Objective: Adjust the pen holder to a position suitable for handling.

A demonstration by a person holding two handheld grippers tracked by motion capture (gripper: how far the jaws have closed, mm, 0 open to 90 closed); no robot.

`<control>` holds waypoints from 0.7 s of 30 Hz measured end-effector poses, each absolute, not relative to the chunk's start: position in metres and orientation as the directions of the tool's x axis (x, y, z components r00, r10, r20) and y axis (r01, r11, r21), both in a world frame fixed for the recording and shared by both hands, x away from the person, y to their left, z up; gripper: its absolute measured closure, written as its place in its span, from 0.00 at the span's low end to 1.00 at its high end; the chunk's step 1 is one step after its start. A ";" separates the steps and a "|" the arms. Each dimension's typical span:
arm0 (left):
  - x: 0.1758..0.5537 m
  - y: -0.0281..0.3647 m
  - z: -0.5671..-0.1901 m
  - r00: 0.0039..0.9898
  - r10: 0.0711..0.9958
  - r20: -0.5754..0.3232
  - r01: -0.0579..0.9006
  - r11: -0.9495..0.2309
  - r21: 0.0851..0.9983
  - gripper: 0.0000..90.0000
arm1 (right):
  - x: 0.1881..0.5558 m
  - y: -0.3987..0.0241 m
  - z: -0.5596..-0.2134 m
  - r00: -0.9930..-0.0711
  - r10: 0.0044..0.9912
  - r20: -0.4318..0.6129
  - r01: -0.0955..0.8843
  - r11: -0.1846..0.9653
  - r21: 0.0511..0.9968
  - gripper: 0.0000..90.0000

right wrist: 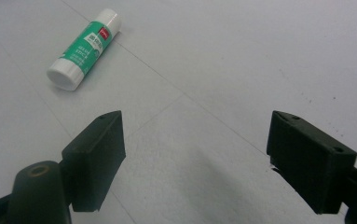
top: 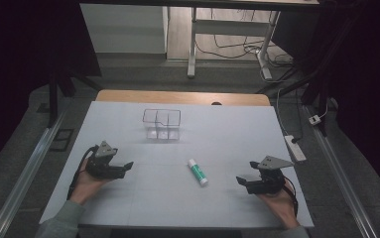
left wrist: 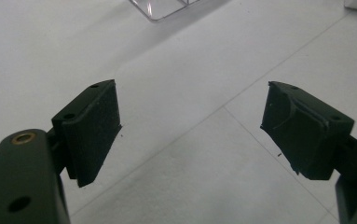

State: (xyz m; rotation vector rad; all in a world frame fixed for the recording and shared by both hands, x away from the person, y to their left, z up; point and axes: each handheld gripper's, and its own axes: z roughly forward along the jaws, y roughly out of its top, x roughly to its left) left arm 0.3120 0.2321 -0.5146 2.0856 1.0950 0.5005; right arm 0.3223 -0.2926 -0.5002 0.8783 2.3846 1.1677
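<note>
Lying on its side on the white table cover (top: 128,198), a glue stick (top: 197,172) with a green label and white ends is seen a little right of the middle, its length running from upper left to lower right in the high view. Behind it, toward the far edge, a clear plastic organizer (top: 161,124) with several compartments is set upright and well apart from the stick; nothing can be made out inside it. The left gripper (top: 126,168) is held low over the cover at the left by the person's left hand (top: 86,183), and its jaws are spread wide with nothing between them; in the left gripper view only bare white surface is framed between the two black pads (left wrist: 92,126), with a corner of the organizer (left wrist: 167,8) at the top edge. The right gripper (top: 242,180) is held at the right by the right hand (top: 277,201), pointed inward toward the middle of the table, and its jaws are likewise parted wide and empty. In the right gripper view the glue stick (right wrist: 84,49) is seen ahead and to the left of the jaws, near but untouched, with its flat white end turned toward the camera. A strip of bare wooden tabletop (top: 177,96) is exposed beyond the far edge of the cover.
</note>
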 end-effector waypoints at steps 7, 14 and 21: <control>0.326 0.230 -0.514 0.564 0.826 -0.001 0.559 -0.381 0.737 0.23 | 0.323 -0.292 -0.501 -0.751 0.659 -0.040 0.379 0.480 0.791 0.21; 0.340 0.228 -0.513 0.556 0.831 -0.005 0.564 -0.373 0.736 0.24 | 0.323 -0.292 -0.502 -0.753 0.657 -0.044 0.380 0.489 0.785 0.20; 0.354 0.226 -0.513 0.555 0.832 -0.010 0.578 -0.377 0.724 0.24 | 0.324 -0.291 -0.503 -0.754 0.656 -0.042 0.383 0.490 0.783 0.20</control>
